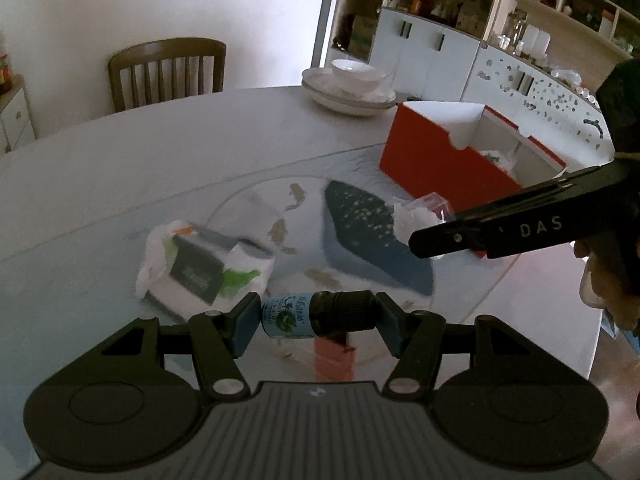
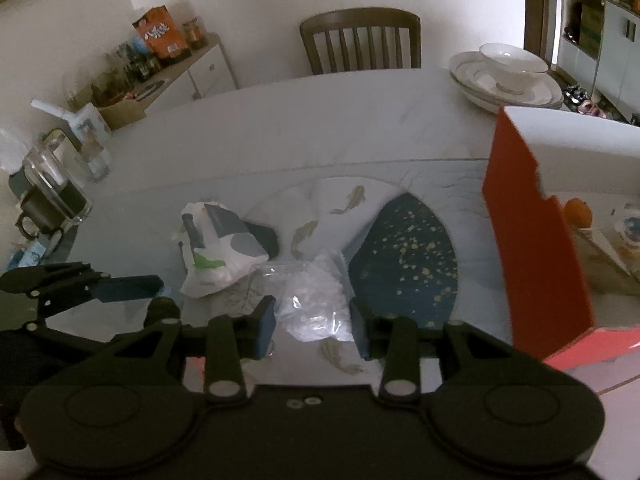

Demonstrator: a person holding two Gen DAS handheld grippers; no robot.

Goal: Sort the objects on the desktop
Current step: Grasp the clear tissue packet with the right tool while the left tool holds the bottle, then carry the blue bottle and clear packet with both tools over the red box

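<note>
Bottle, small dark glass with blue-green label (image 1: 310, 316), lies sideways clenched in left gripper (image 1: 316, 322) above glass table (image 1: 80, 280) | clear plastic bag of white bits (image 2: 316, 304) grasped by right gripper (image 2: 314, 330) | red open cardboard box (image 1: 440, 160) near right, table edge free | orange fruit (image 2: 578, 212) seen inside box only by right wrist.

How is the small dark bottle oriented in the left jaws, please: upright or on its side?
On its side: the small dark bottle lies horizontally between the pads, cap toward one, base toward the other.
</note>
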